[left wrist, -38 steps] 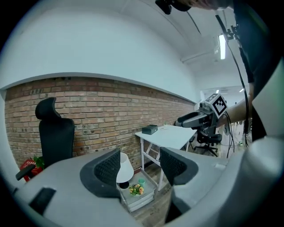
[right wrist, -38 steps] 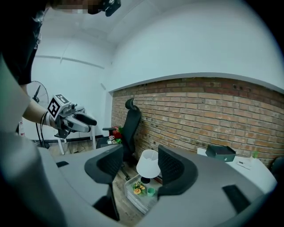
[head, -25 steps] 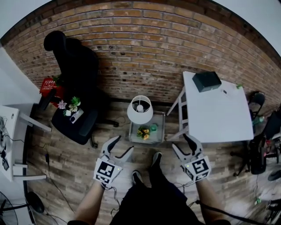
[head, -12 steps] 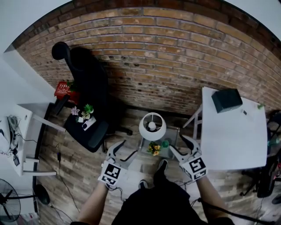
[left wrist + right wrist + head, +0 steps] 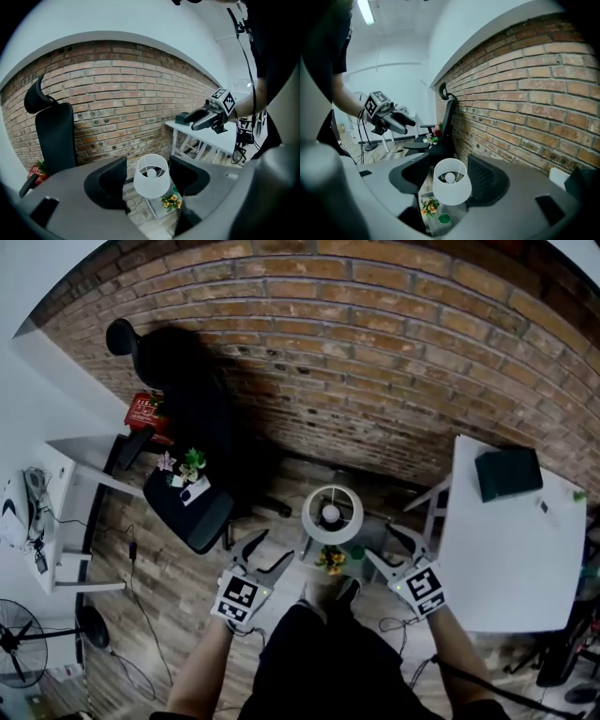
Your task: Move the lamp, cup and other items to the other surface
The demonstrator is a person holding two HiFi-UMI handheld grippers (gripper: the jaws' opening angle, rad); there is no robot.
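A brick wall [image 5: 356,352] fills the far side; a white table [image 5: 511,540] stands at the right with a dark box [image 5: 507,472] on its far end; a black chair [image 5: 202,521] stands at the left with small potted plants [image 5: 183,468] on its seat. Between chair and white table, against the wall, sits a low side table [image 5: 154,206]; on it stand the lamp [image 5: 332,514], a bunch of flowers [image 5: 330,560] and a green cup [image 5: 356,552].

The left gripper [image 5: 267,549] hangs just left of the side table and the right gripper [image 5: 386,545] just right of it, so the lamp lies between the two, a little farther out than their tips; both point inward at it. Each gripper's jaws stand apart and hold nothing; in each gripper view the white shade shows in the gap between the jaws, but beyond them and clear of the pads. The flowers lie at the lamp's foot on the near side, lower than both grippers; the cup sits just beside the flowers, nearer the right gripper, touched by neither.
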